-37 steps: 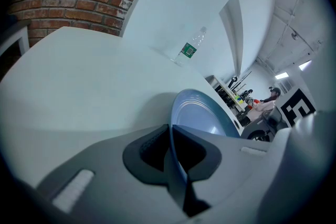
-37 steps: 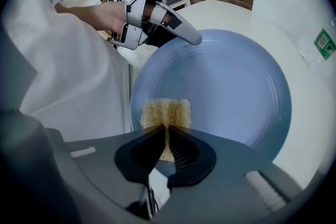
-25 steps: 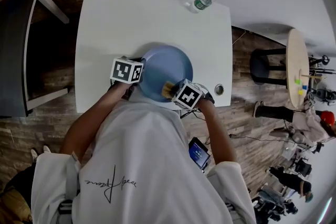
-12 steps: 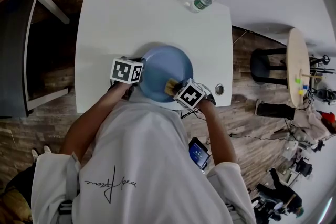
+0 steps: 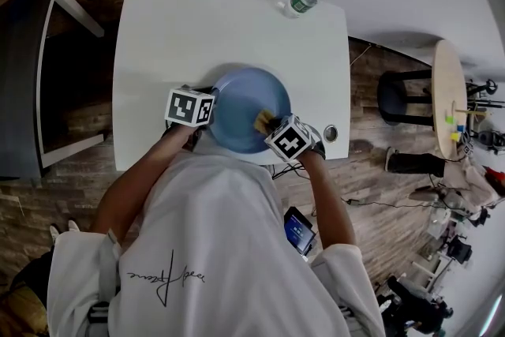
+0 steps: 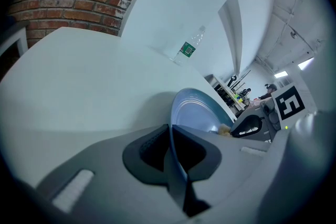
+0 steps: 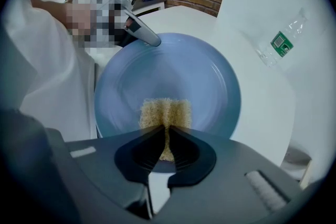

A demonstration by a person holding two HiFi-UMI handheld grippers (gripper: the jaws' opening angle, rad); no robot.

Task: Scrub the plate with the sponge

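left gripper (image 6: pixel 169 136) clamps plate (image 6: pixel 195 113) rim; right gripper (image 7: pixel 166 134) pinches sponge (image 7: pixel 164 111) on plate

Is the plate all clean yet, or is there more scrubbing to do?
Done: the left claw is clamped on the rim of the round blue plate, and the right claw grips the yellow scrubbing sponge. In hand: the sponge presses on the plate near its rim. Left: the rest of the plate; no foam or dirt shows, so cleanliness can't be judged.
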